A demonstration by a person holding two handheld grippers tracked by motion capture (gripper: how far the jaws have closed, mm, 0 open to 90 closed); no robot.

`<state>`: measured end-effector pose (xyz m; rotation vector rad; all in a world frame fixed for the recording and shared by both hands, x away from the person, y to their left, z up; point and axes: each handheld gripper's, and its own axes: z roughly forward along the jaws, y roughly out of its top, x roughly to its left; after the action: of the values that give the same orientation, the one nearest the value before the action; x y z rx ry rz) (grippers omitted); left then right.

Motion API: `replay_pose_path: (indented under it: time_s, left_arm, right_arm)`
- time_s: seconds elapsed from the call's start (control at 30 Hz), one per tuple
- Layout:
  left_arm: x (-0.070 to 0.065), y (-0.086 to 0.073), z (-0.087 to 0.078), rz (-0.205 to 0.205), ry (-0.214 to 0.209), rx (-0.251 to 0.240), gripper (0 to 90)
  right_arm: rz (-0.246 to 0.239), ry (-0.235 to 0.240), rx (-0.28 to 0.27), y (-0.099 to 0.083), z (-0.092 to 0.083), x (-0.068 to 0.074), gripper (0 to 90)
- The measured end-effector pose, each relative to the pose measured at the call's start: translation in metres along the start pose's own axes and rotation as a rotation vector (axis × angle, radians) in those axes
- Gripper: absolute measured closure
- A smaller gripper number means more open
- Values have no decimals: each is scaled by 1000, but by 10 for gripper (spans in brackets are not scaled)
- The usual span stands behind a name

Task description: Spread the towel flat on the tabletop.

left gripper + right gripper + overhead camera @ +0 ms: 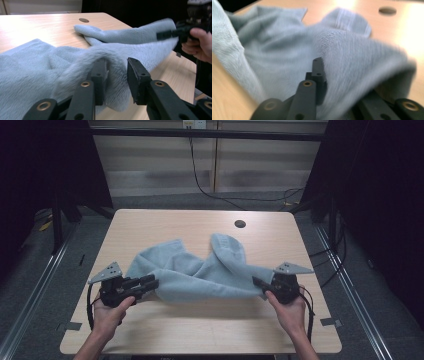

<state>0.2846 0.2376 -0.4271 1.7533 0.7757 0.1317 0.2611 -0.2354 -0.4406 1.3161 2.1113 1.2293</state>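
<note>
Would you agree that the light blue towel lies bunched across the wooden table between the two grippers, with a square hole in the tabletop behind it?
Not quite: the hole in the table is round, not square, as the high view shows. The rest holds: the light blue towel lies bunched between the left gripper and the right gripper.

We find no text, label, brand, number or sign that can be read in any of these views
</note>
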Motion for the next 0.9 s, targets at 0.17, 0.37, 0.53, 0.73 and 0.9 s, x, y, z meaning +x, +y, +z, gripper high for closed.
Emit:
replay_pose_path:
  time_s: [0.17, 0.37, 0.53, 0.73, 0.9]
  left_arm:
    - [2, -2, -9, -18, 18, -15, 600]
    - [23, -5, 8, -28, 59, 49, 572]
    - [37, -8, 33, -42, 82, 104, 555]
    - [52, -37, 62, -31, 113, 263, 556]
    - [54, -45, 54, 26, 177, 304, 588]
  right_arm:
    - [20, -23, 17, -14, -16, -1, 636]
    - [17, -60, 22, -19, -30, 0, 596]
    - [21, -30, 22, -18, -32, 6, 576]
    - [45, -15, 44, -33, -30, 5, 535]
    - [66, -19, 78, -45, -27, -5, 476]
